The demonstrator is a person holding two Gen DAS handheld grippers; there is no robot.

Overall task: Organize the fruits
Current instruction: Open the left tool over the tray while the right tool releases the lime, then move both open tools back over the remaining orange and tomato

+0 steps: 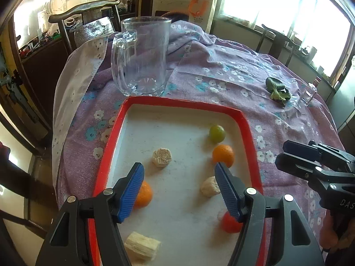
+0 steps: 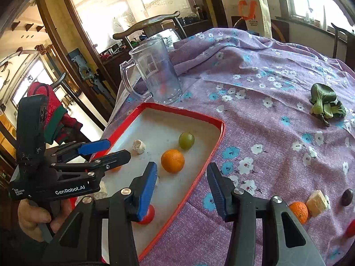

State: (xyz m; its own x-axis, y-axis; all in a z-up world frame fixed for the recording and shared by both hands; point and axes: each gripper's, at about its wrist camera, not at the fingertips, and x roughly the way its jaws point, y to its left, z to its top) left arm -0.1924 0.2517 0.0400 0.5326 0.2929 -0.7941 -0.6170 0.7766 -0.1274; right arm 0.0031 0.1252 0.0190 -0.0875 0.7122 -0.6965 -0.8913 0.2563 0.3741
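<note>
A red-rimmed white tray point(image 1: 245, 124) point(image 2: 200, 171) lies on the purple cloth. In it are a green fruit point(image 1: 217, 133) point(image 2: 186, 140), two oranges point(image 1: 223, 155) point(image 1: 144, 194) point(image 2: 172, 161), a red fruit point(image 1: 229, 222) point(image 2: 148, 215) and several pale sugarcane pieces point(image 1: 161, 157) point(image 1: 142, 248). My left gripper point(image 1: 179, 185) is open and empty above the tray. My right gripper point(image 2: 182, 188) is open and empty over the tray's right rim. On the cloth to the right lie an orange point(image 2: 299, 211), a cane piece point(image 2: 316, 202), a dark fruit point(image 2: 347, 197) and a red fruit point(image 2: 351, 228).
A clear glass mug point(image 1: 142, 57) point(image 2: 155, 73) stands just behind the tray. A leafy green vegetable point(image 1: 277, 90) point(image 2: 326, 102) and a small glass bottle point(image 1: 308, 93) lie at the far right. Wooden chairs stand round the table.
</note>
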